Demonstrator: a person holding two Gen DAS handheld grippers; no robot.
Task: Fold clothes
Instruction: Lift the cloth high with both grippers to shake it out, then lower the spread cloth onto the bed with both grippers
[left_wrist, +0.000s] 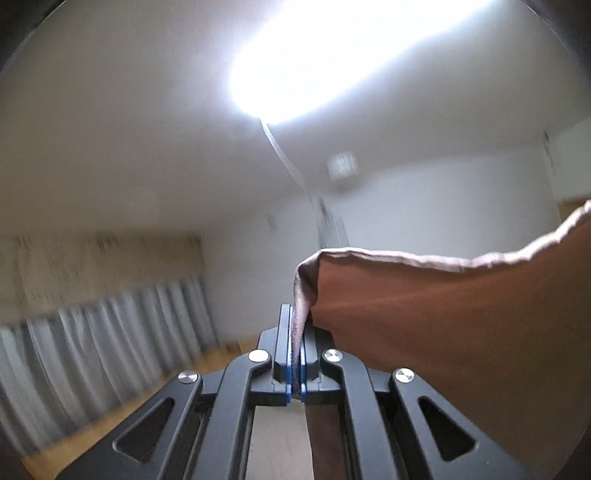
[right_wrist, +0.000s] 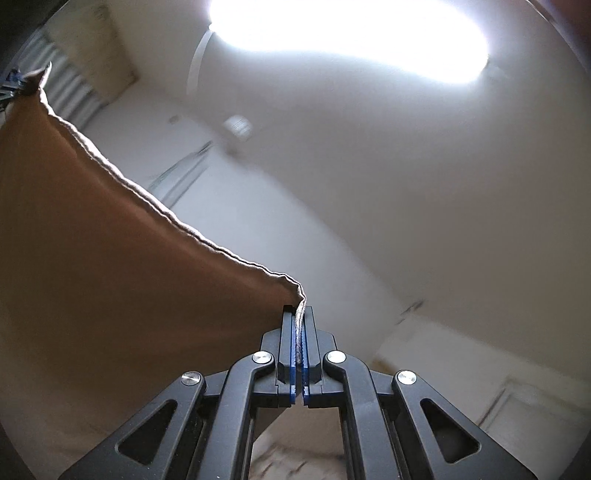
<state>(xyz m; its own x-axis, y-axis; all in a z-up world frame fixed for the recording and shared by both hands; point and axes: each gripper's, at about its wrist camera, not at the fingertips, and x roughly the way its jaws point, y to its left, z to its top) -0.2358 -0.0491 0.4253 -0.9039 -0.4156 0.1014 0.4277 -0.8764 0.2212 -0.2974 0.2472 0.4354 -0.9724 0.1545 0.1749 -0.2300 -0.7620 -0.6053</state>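
Home rm: curtains (left_wrist: 92, 314), wood floor (left_wrist: 155, 384), ceiling lamp (left_wrist: 351, 55).

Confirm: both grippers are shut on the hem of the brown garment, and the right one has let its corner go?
Not quite. The right gripper has not let go: the right wrist view shows the brown garment pinched between its shut jaws. The left gripper is likewise shut on the hem, as the left wrist view shows.
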